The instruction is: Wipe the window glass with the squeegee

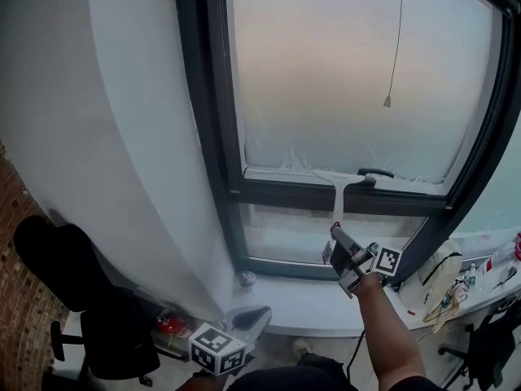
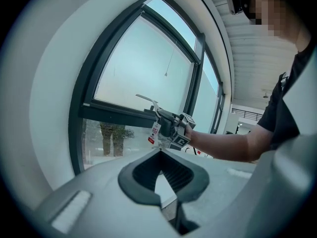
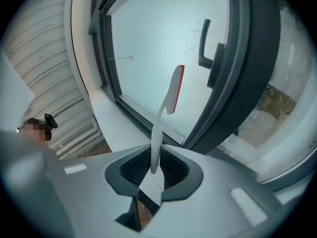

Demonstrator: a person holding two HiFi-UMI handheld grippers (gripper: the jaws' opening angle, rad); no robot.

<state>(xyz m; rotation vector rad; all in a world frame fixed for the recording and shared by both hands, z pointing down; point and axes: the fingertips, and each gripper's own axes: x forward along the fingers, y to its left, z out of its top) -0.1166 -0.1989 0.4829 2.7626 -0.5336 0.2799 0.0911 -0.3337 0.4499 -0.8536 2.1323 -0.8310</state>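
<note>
**Window bay: squeegee low on the pane**

Far left, brick [image 1: 15,243] and a black office chair [image 1: 77,292] below a white curved wall [image 1: 122,137]. Bottom centre-left, left gripper [image 1: 252,318], held low and well apart from the glass, aimed up toward the window. Jaws drawn together with nothing between them.

Next, dark window frame [image 1: 203,96] around frosted window glass [image 1: 326,72]. Squeegee [image 1: 338,187] at the bottom edge of that upper pane, white blade level just above the lower rail. Red strip along the blade's edge, seen from the right gripper view. Thin handle running down from the blade. Right gripper [image 1: 340,236] clamped on the end of that handle, jaws pinched on it, bare forearm [image 1: 387,324] behind.

Just right of the blade, black window handle [image 1: 374,172], close beside it. Above, thin pull cord [image 1: 396,39] hanging in front of the glass. Far right, white sill [image 1: 407,296] carrying small clutter, too small to tell apart.
</note>
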